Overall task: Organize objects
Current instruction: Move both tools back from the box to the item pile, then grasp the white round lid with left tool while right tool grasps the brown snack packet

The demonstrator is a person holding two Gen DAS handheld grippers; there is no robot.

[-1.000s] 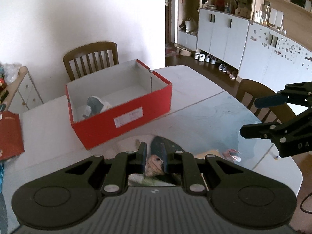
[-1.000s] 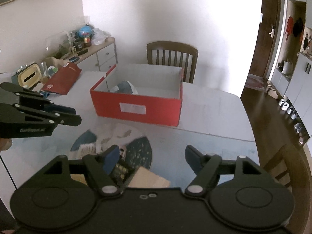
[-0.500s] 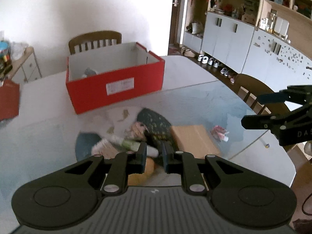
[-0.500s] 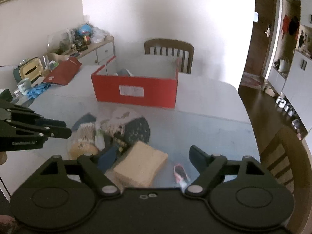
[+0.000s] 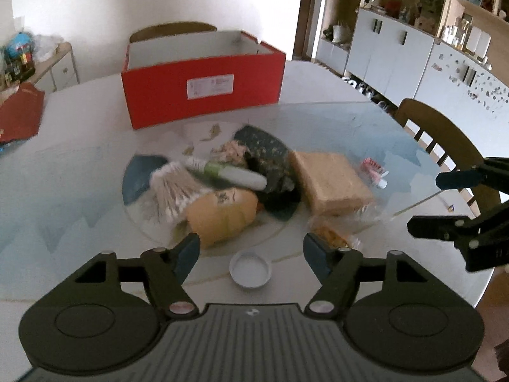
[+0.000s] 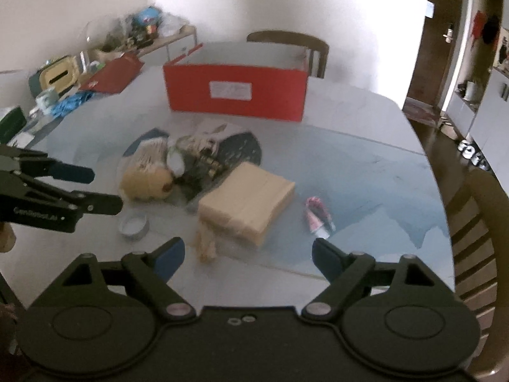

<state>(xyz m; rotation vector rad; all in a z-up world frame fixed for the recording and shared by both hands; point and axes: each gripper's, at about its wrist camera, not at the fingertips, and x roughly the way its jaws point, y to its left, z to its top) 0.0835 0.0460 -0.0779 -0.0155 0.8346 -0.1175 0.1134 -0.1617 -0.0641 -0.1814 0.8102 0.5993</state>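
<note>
An open red shoebox stands at the far side of the table. In front of it lies a pile: a tan wrapped block, a yellow pouch, a bundle of cotton swabs, a white-green tube, a dark patterned pouch and a small pink tube. A white lid lies nearest. My left gripper is open and empty above the lid. My right gripper is open and empty, near the tan block.
A round glass turntable covers the table's middle. Wooden chairs stand behind the box and at the right edge. A red bag and clutter sit at the far left. Cabinets line the right wall.
Both grippers have drawn back and up from the pile. The left gripper, shut a moment ago, has opened. The white lid has come into view below it.
</note>
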